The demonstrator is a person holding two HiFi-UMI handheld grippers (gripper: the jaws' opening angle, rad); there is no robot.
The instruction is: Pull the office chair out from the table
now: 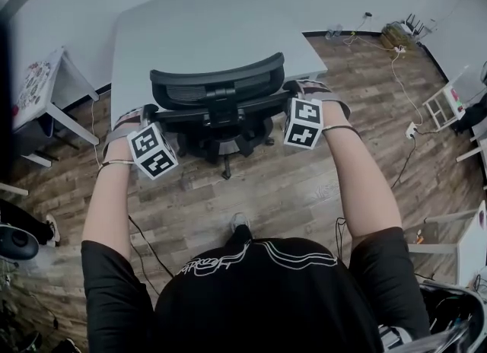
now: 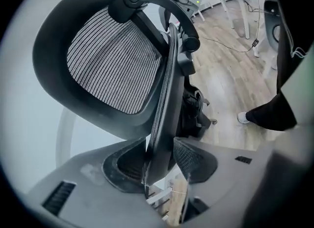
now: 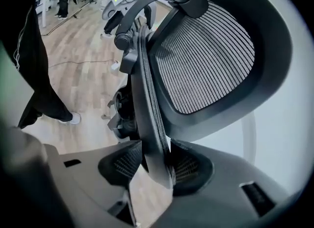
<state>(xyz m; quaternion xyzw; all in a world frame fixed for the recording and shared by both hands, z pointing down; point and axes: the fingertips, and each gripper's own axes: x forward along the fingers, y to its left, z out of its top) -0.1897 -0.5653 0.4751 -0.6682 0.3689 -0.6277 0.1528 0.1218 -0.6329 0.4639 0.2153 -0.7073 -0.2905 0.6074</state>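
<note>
i'm at the gripping step, with the pull itself yet to come, as i judge it: the black mesh-backed office chair [image 1: 217, 89] stands tucked up against the near edge of the pale grey flat-topped table [image 1: 190, 32], its back turned to me and its wheeled base on the wood-plank floor [image 1: 304, 184]. my left gripper [image 2: 159, 160] has its jaws set either side of the backrest rim [image 2: 164, 119] on the chair's left edge, the dark ribbed pads [image 2: 191, 158] pinching that thin curved frame. my right gripper [image 3: 154, 165] does the same on the opposite edge, its pads clamped on the rim with nothing else between them. the rim is hard, smooth black plastic, narrow and gently bowed, so the hold is slim; the ribbing on the pads should help it bite. above it the curved headrest [image 2: 113, 60] is a stretched grey mesh in a thick rounded black surround, hung on a bent arm with round pivots. next i'd draw both hands back towards me together and evenly, keeping the pinch firm, so the castors roll straight over the planks and the chair doesn't swing to one side or slip out of the jaws.
</note>
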